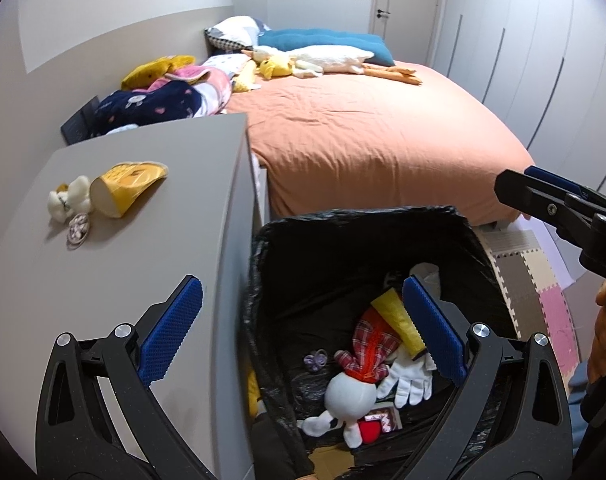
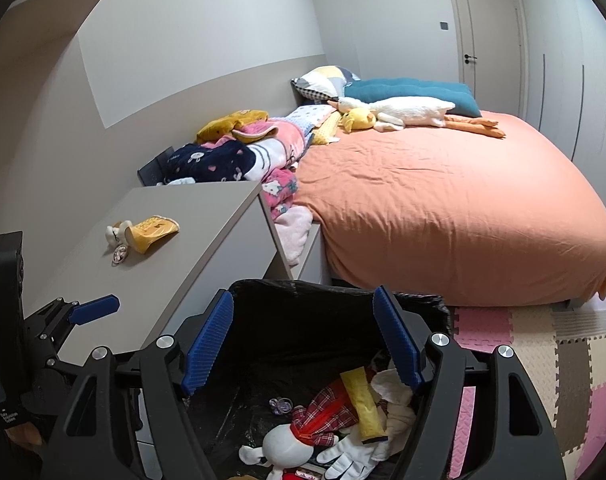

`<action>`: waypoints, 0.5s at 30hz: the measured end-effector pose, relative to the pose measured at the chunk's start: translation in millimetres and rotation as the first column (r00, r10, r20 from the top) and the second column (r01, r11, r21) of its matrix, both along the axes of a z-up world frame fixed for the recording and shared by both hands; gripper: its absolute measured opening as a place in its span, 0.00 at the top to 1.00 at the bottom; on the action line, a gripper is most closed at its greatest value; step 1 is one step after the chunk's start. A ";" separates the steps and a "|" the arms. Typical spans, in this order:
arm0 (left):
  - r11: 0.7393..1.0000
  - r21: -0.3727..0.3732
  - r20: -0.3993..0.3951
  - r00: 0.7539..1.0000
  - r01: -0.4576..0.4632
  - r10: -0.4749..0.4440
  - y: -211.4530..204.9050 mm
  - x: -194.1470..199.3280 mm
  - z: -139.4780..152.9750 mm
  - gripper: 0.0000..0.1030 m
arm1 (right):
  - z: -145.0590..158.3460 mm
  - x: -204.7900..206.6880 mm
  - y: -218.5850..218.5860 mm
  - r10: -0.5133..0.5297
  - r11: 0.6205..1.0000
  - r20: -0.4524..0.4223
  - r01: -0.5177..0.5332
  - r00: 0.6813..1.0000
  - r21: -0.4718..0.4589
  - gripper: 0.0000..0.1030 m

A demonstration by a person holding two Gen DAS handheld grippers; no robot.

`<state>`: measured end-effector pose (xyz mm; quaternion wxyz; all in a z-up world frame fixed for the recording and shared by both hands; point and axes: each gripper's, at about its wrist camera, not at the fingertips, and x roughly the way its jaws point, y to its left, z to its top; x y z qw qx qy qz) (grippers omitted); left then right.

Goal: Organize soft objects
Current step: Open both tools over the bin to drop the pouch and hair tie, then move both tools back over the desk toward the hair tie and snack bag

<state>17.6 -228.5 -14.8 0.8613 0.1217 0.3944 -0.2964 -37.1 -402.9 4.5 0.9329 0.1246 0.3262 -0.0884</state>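
Note:
A bin lined with a black bag (image 1: 271, 248) (image 2: 263, 292) stands beside a grey cabinet. Inside lie a white plush doll in red plaid (image 1: 355, 376) (image 2: 299, 436), a yellow sock (image 1: 399, 320) (image 2: 363, 404), a white glove (image 1: 411, 380) (image 2: 351, 456) and a small purple bow (image 1: 315, 360) (image 2: 281, 405). My left gripper (image 1: 303, 330) hangs open over the bin's left rim with nothing between its fingers. My right gripper (image 2: 303, 338) is open above the bin, also holding nothing. On the cabinet top lie a yellow sock (image 1: 131, 188) (image 2: 153, 232) and a small white plush (image 1: 69, 198) (image 2: 117, 233).
The grey cabinet (image 1: 123, 280) (image 2: 191, 216) sits left of the bin. Behind is a bed with an orange sheet (image 1: 367, 136) (image 2: 443, 200), a goose plush (image 1: 335, 60) (image 2: 407, 110), a yellow plush (image 1: 277, 67) (image 2: 359, 120) and piled blankets (image 1: 163, 100) (image 2: 239, 152). Foam mats (image 2: 543, 360) cover the floor.

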 end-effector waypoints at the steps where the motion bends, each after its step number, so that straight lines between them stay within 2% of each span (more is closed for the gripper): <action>1: 1.000 -0.002 -0.003 1.000 -0.009 0.009 3.6 2.7 -0.8 0.06 | -0.4 1.9 2.0 0.003 1.000 -0.001 -0.003 1.000 0.000 0.29; 15: 0.993 0.006 -0.020 0.993 -0.115 0.115 55.6 37.4 -9.2 0.06 | -10.4 48.5 45.1 0.096 0.995 -0.025 -0.096 0.995 0.008 0.29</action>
